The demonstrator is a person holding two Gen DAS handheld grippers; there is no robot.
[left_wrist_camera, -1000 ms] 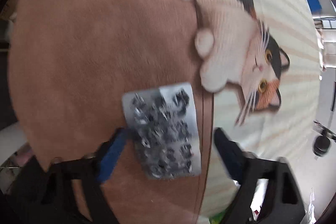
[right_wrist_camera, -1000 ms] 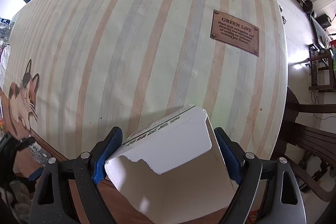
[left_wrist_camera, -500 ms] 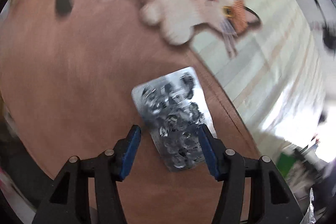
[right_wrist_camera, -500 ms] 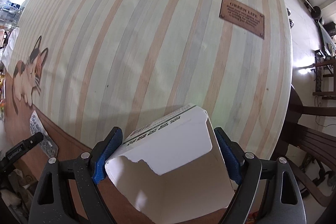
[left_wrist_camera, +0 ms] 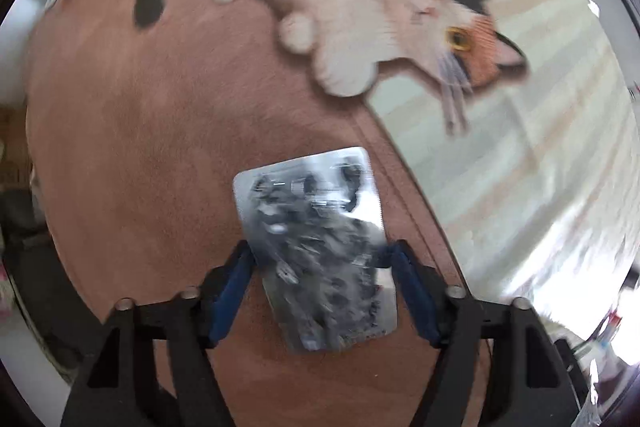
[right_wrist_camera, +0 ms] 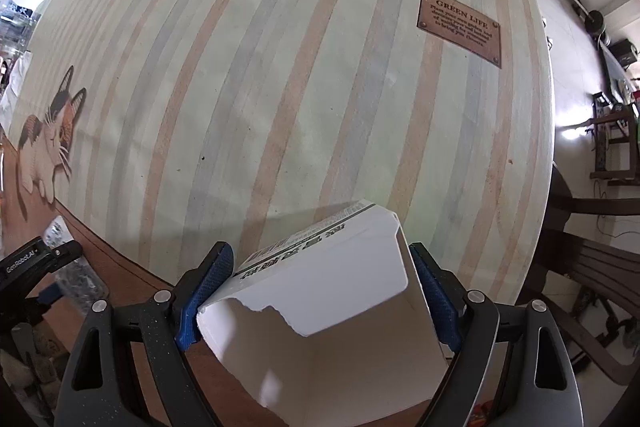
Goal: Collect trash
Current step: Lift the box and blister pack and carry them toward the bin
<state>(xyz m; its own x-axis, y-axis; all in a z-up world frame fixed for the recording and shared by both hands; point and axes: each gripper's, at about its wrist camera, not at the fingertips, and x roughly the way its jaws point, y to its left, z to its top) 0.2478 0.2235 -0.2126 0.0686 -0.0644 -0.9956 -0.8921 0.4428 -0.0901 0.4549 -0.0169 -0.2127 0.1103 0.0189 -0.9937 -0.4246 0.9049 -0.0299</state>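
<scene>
- Holding the torn white cardboard box (right_wrist_camera: pixel 320 307), our right gripper (right_wrist_camera: pixel 320 291) presses it from both sides.
- Our left gripper (left_wrist_camera: pixel 320 275) pinches the silver crumpled blister pack (left_wrist_camera: pixel 316 247) over the brown mat (left_wrist_camera: pixel 140 147).

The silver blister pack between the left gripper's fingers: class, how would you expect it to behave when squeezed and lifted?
The blister pack looks thin and flat, so probably very light. Its foil face appears crumpled and punched out, so it may buckle under the left gripper rather than stay stiff. The shiny foil could slip.
</scene>
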